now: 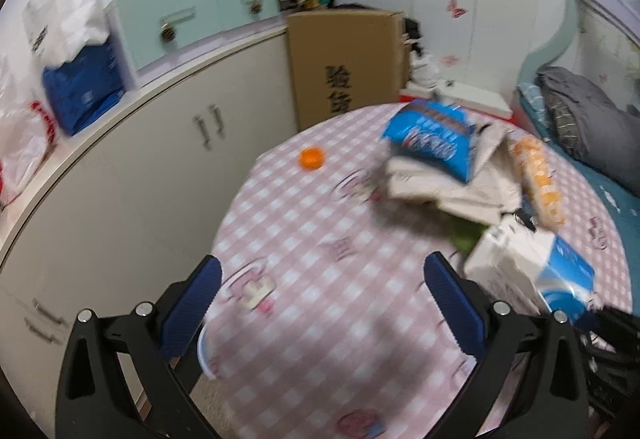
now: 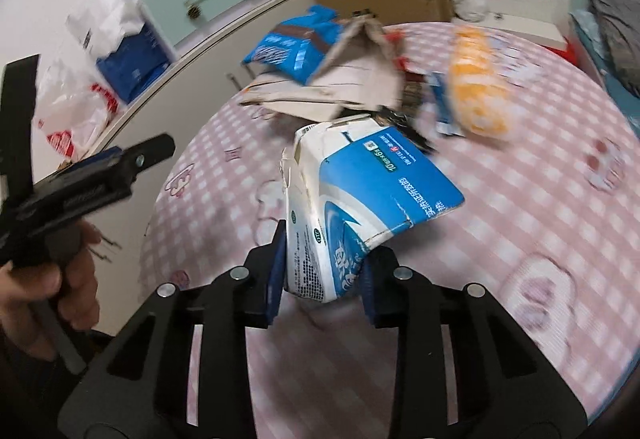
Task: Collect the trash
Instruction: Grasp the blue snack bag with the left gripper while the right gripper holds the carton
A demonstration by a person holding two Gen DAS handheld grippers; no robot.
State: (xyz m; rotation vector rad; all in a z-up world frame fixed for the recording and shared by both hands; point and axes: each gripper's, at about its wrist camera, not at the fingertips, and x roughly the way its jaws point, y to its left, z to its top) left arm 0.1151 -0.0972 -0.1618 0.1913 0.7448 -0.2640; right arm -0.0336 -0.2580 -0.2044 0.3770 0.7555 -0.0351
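Observation:
My right gripper (image 2: 324, 279) is shut on the lower end of a crumpled white and blue carton (image 2: 360, 207), which it holds tilted above the pink checked table (image 2: 520, 239). My left gripper (image 1: 322, 299) stands open over the table with nothing between its blue pads (image 1: 192, 303). The carton (image 1: 532, 271) shows to its right. Farther back lie a blue snack bag (image 1: 432, 139), torn beige cardboard (image 1: 436, 187), an orange packet (image 1: 540, 183) and an orange cap (image 1: 311, 158). In the right wrist view the bag (image 2: 292, 47), cardboard (image 2: 348, 87) and packet (image 2: 476, 91) lie behind the carton, and a hand (image 2: 60, 279) holds the left gripper (image 2: 160, 147).
A white cabinet (image 1: 160, 167) curves along the left, with plastic bags (image 1: 24, 143) and a mint drawer unit (image 1: 192, 19) on top. A brown cardboard box (image 1: 348, 59) stands behind the table. A bed with grey bedding (image 1: 584, 119) lies at the right.

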